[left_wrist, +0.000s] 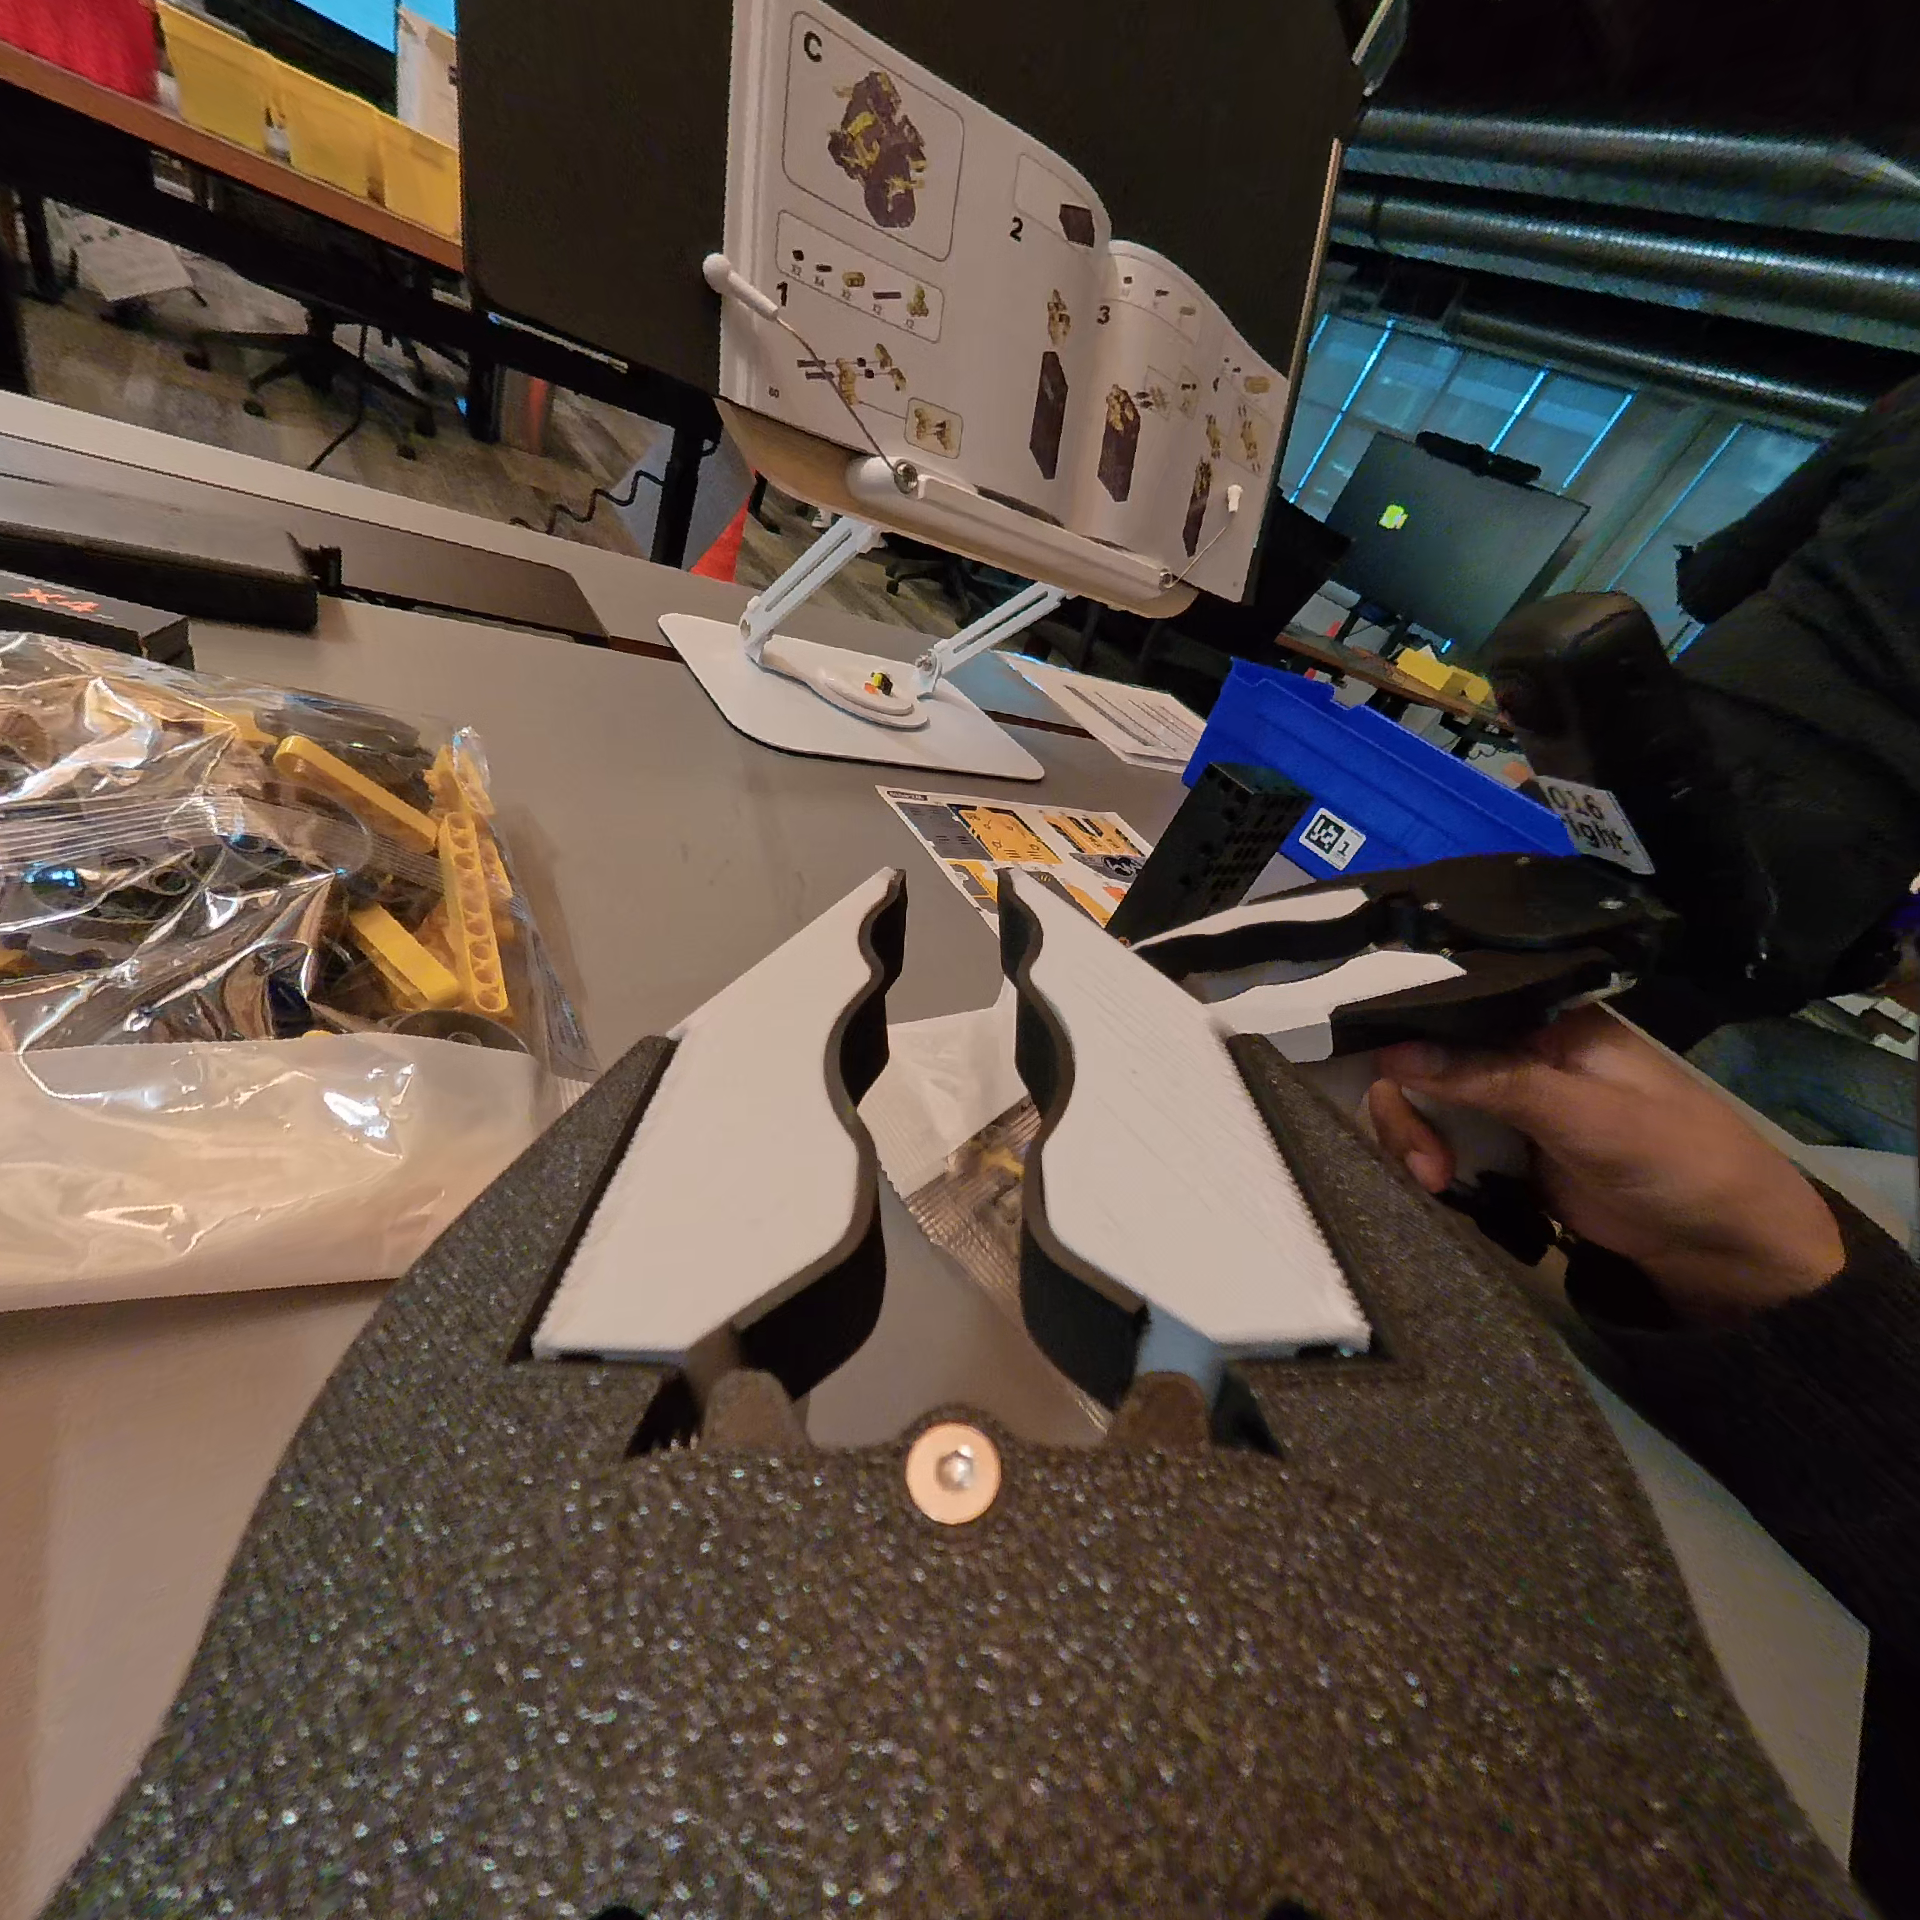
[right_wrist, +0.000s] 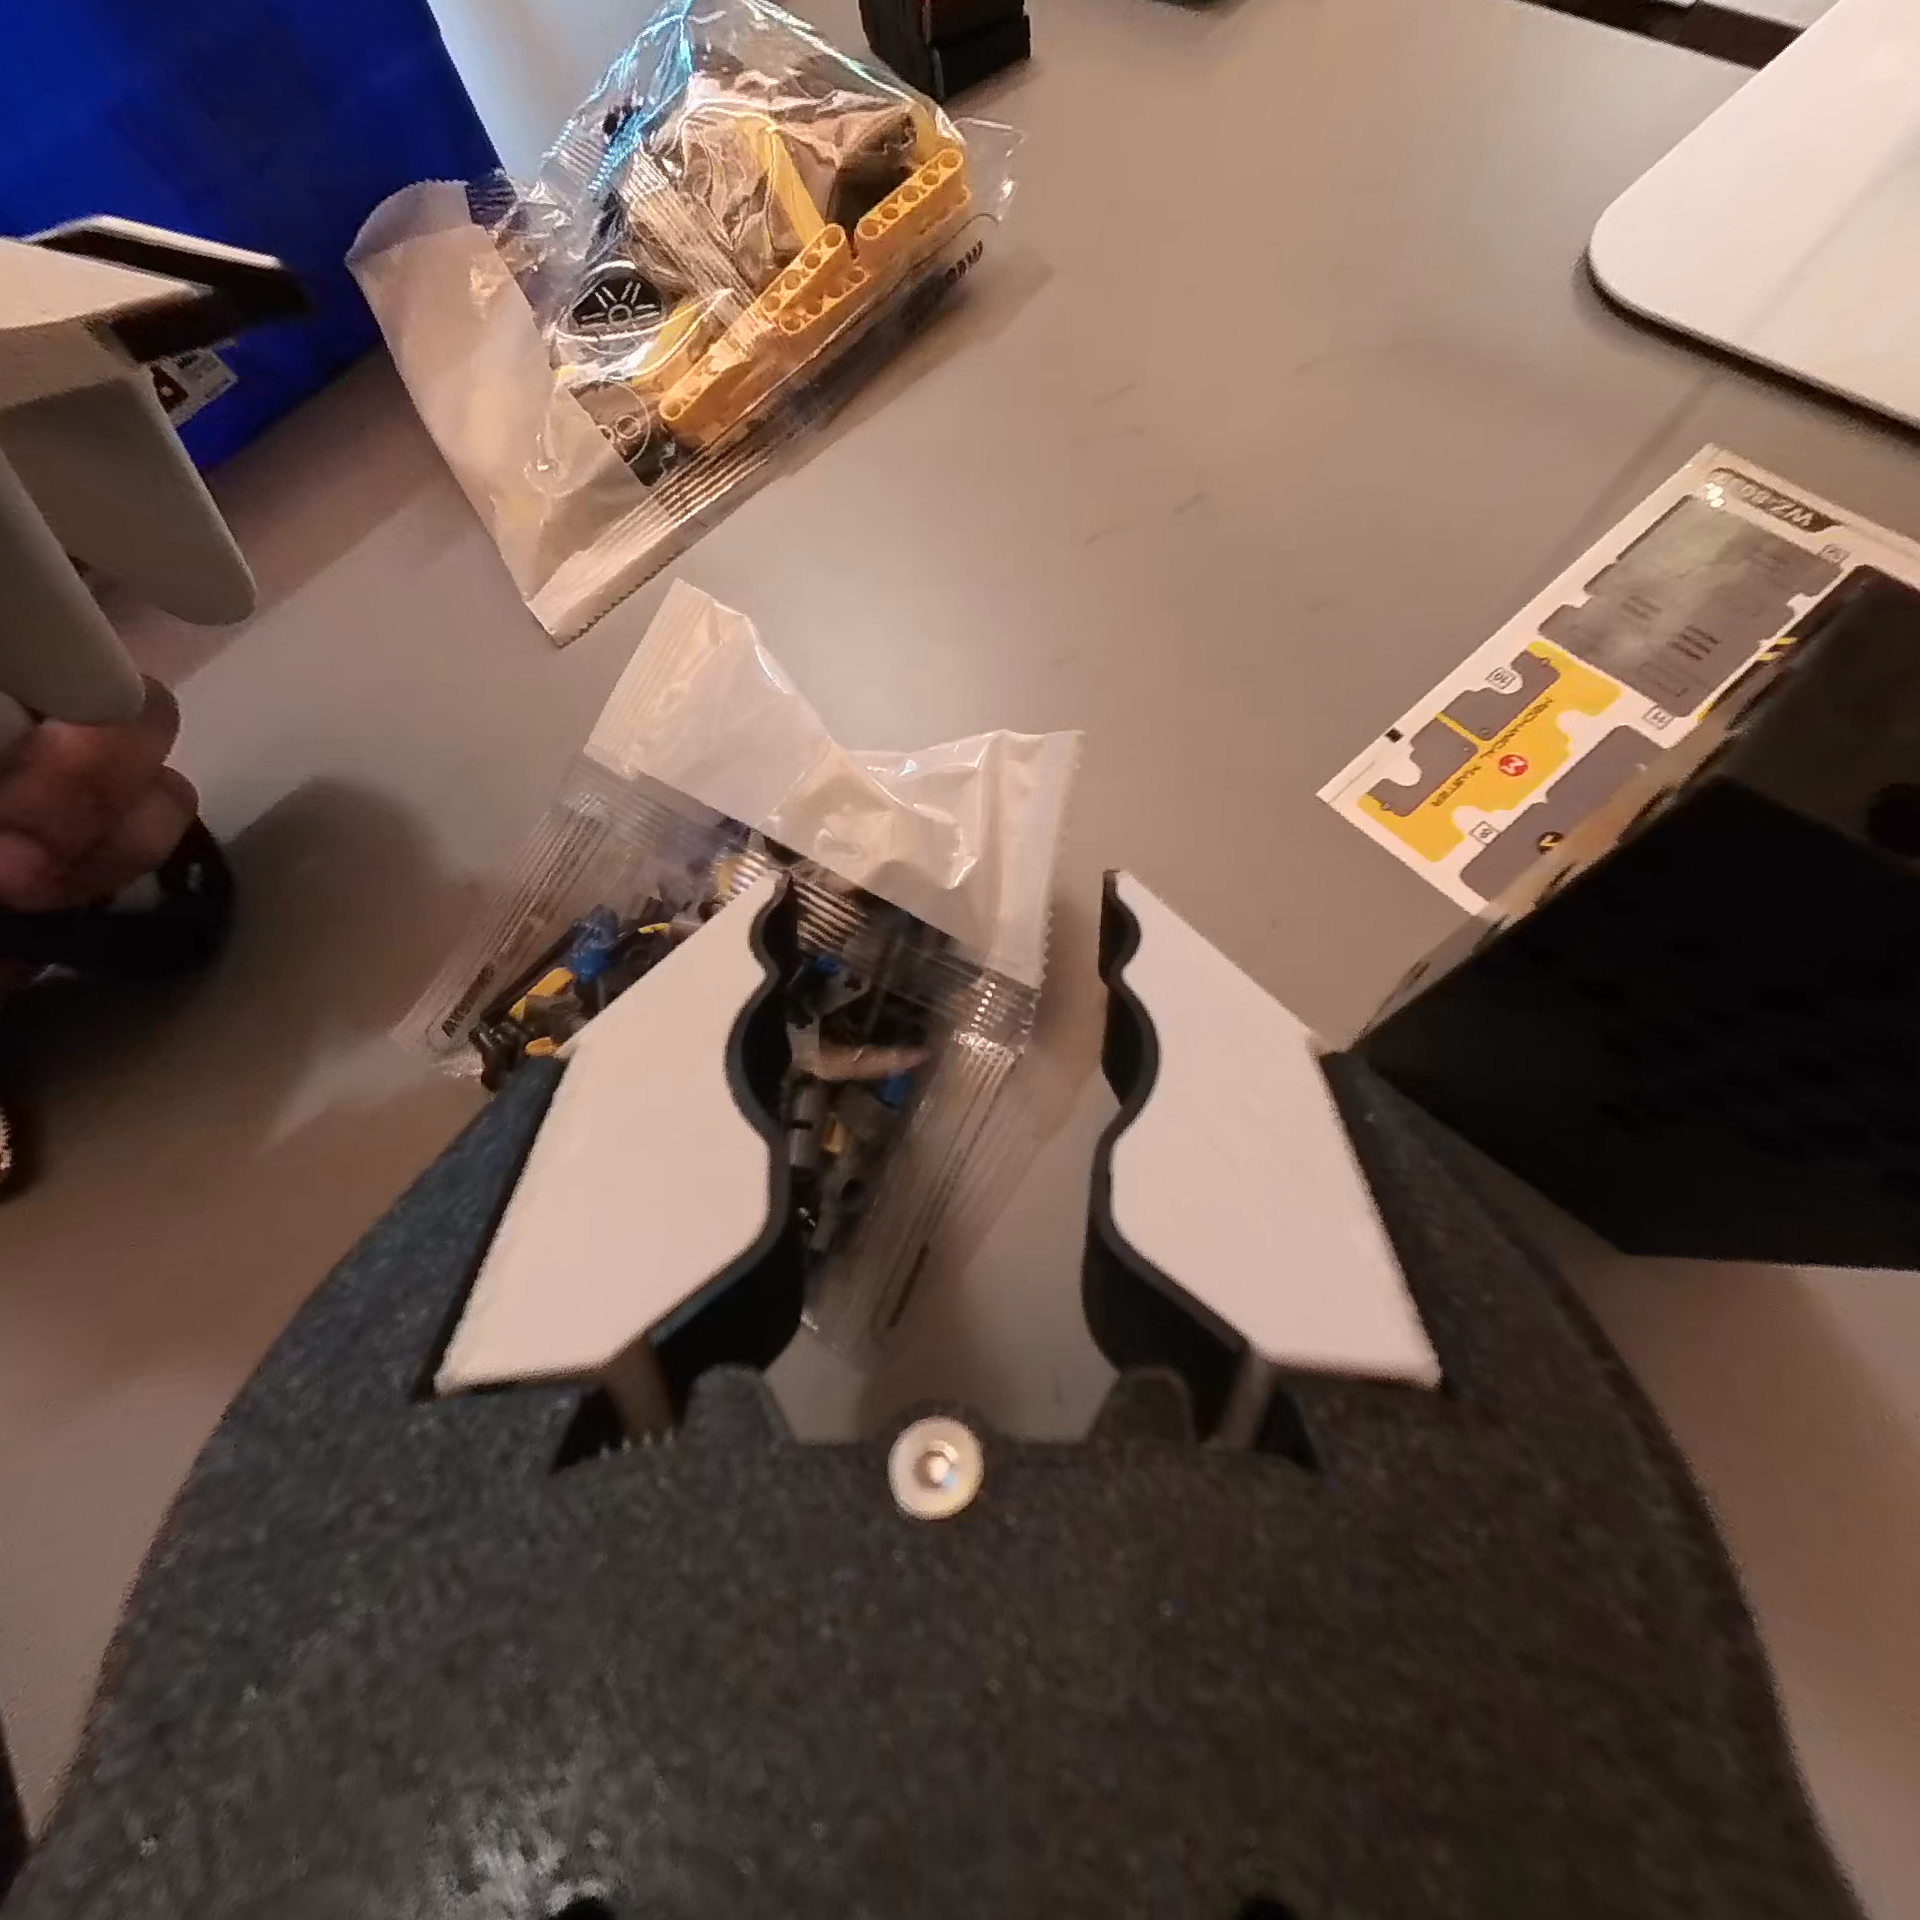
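Right wrist view showed the right hand-held gripper open over the small parts bag on the grey worktop. The left hand-held gripper, jaws slightly parted and empty, hovered near that bag; the larger bag of yellow parts lay beyond it.

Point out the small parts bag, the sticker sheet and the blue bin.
small parts bag (right_wrist: 831, 821): right wrist view, white folded top.
sticker sheet (right_wrist: 1538, 727): right wrist view, yellow patch.
blue bin (left_wrist: 1382, 769): left wrist view, side wall.
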